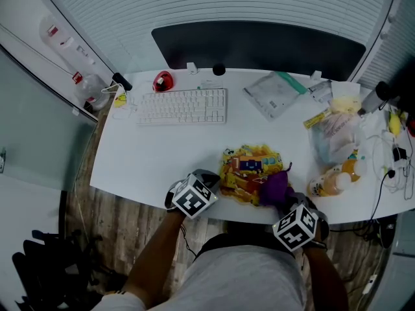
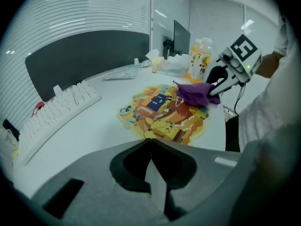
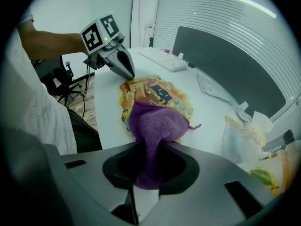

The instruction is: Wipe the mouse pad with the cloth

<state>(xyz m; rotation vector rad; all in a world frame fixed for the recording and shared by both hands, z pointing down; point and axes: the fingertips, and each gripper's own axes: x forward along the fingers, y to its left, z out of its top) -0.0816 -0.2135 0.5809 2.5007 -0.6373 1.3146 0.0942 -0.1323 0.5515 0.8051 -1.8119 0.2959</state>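
A yellow printed mouse pad [image 1: 249, 172] [image 2: 164, 111] [image 3: 155, 96] lies near the front edge of the white desk [image 1: 162, 148]. A purple cloth [image 1: 275, 188] [image 2: 195, 92] [image 3: 153, 126] rests on the pad's right part, and my right gripper [image 1: 285, 203] [image 3: 149, 161] is shut on its tail. My left gripper [image 1: 211, 185] [image 2: 149, 142] sits shut at the pad's left edge with nothing between its jaws; in the right gripper view its tips [image 3: 127, 69] touch down beside the pad.
A white keyboard [image 1: 181, 105] lies at the back left with a red object [image 1: 163, 80] behind it. A plastic pouch [image 1: 273, 93], bags [image 1: 334, 131] and an orange drink bottle [image 1: 334, 180] crowd the right side. A dark panel [image 1: 259, 44] stands behind the desk.
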